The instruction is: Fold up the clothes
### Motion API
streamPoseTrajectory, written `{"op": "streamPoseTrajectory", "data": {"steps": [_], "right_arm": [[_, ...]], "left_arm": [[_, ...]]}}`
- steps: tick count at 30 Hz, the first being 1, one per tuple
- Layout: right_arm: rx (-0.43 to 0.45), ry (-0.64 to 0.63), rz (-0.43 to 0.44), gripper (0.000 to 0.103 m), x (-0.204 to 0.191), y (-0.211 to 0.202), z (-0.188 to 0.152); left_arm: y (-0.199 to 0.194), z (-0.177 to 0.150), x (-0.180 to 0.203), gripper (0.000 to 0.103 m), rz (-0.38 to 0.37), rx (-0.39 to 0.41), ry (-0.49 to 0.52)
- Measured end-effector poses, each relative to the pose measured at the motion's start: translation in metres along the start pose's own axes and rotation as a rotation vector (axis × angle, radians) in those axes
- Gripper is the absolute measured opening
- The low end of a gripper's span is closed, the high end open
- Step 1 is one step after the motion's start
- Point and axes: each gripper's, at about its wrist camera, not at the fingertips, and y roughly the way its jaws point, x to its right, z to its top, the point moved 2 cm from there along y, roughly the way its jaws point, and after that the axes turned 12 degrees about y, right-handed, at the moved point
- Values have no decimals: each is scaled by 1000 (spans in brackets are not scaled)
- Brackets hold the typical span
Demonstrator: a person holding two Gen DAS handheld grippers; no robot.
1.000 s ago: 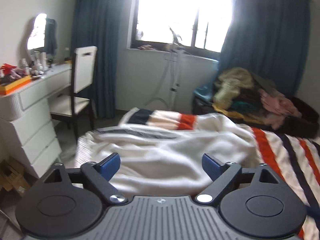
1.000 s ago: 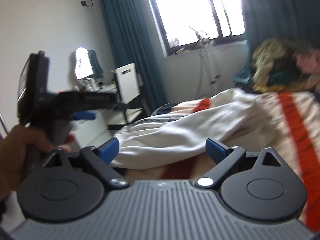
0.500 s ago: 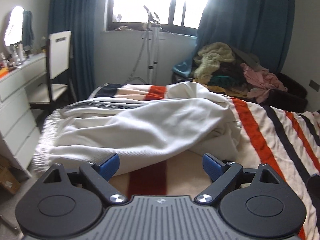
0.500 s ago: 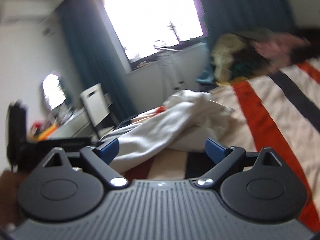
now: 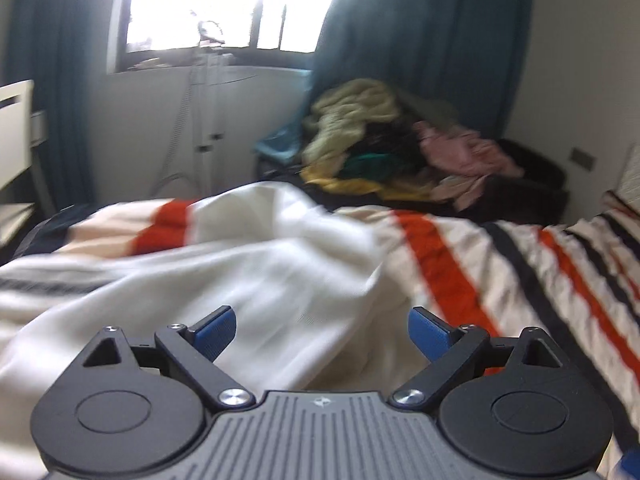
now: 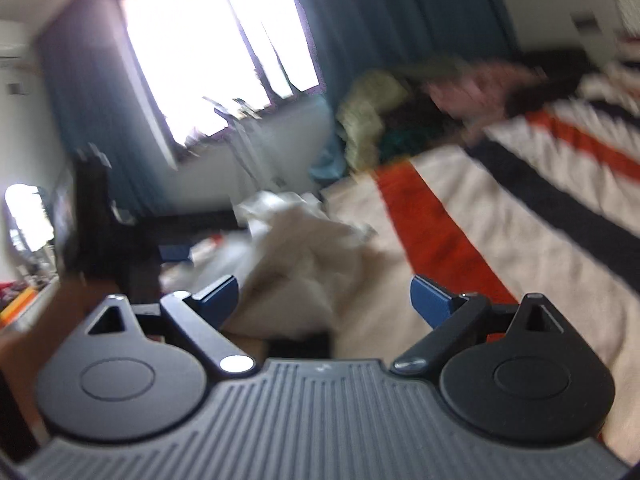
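A white garment (image 5: 256, 280) lies rumpled on the striped bedcover (image 5: 460, 272). It also shows in the right wrist view (image 6: 304, 264), bunched to the left. My left gripper (image 5: 322, 334) is open and empty, low over the garment's near edge. My right gripper (image 6: 324, 300) is open and empty, above the garment's right side and the bedcover (image 6: 520, 220). The left gripper (image 6: 172, 252) also shows at the left of the right wrist view, blurred. Both views are motion-blurred.
A pile of mixed clothes (image 5: 400, 148) sits beyond the far edge of the bed. A window with blue curtains (image 5: 224, 4) is behind. A white chair (image 5: 16, 132) stands at the left.
Both grippers have swung right and dropped closer to the bed. The garment now fills more of the left wrist view. Both jaws stay open.
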Motion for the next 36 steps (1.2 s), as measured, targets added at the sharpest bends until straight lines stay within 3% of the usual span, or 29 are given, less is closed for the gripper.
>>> {"op": "streamPoseTrajectory", "data": {"steps": [4, 9, 10, 11, 12, 13, 18, 20, 24, 30, 36], "right_arm": [[-52, 154, -90, 94, 39, 31, -3], [-31, 307, -180, 94, 79, 51, -7], [-24, 335, -196, 94, 86, 54, -7], [-24, 330, -195, 94, 86, 54, -8], [-24, 324, -195, 94, 85, 54, -9], [-24, 318, -195, 94, 85, 54, -10], [-12, 285, -190, 94, 81, 50, -14], [10, 263, -184, 94, 76, 40, -12], [54, 219, -170, 94, 66, 20, -10], [121, 152, -149, 94, 52, -9, -6], [111, 27, -111, 94, 27, -40, -17]], "left_arm": [[61, 25, 8, 93, -28, 42, -80], [118, 33, 22, 72, 4, 34, -150], [124, 34, 25, 53, 22, 34, -139], [128, 34, 28, 25, 30, 34, -123], [128, 34, 29, 11, 29, 32, -111], [127, 33, 29, 5, 26, 29, -100], [70, 33, 26, 3, 52, 119, -115], [28, 29, 29, 3, 26, 150, -117], [-60, 7, 39, 3, -7, 186, -27], [-172, -67, 48, 3, -68, 162, -15], [-212, -154, 52, 3, -53, 73, -49]]}}
